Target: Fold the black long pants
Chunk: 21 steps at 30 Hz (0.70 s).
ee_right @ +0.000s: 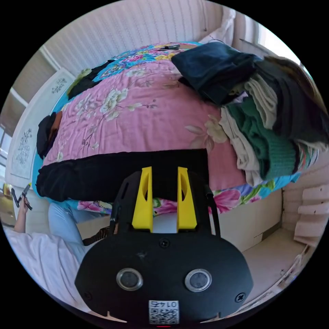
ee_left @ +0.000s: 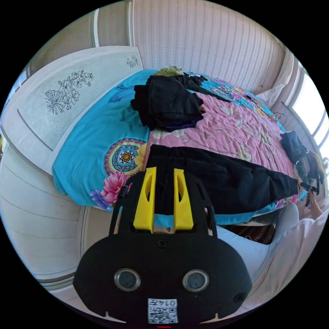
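Black long pants (ee_left: 219, 178) lie stretched along bed (ee_left: 85, 137) near edge, long axis spanning both hand-held grippers. Left hand-held gripper (ee_left: 163, 171) at one end, right hand-held gripper (ee_right: 164, 171) at other; jaws parted, empty.
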Tool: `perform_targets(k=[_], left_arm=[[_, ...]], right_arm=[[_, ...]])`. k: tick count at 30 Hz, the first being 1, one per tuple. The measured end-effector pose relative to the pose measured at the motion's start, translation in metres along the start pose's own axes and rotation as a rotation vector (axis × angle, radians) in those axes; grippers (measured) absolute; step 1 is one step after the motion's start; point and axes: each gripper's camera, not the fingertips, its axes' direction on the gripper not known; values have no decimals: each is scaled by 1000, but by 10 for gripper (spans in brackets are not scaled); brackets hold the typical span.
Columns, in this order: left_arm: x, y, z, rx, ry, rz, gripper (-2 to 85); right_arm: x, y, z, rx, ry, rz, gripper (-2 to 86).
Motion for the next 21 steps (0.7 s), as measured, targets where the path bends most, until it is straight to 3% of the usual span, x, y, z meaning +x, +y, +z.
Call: perform_targets(k=[4,10,15,21], left_arm=[[-28,-10,26,-76,35,-75,143],[-48,-13,83,-253,31,-237,117],[-42,-11,84,-230,-5,-179,46],[-34,-4,71,-195,-39,-64,13]], right_arm=[[5,-24,8,-42,28,-52,102],[39,-36,56,-151,7,180,92],[36,-41,57,-192,130,106,21],[54,-33,47,-145,45,100,-3]])
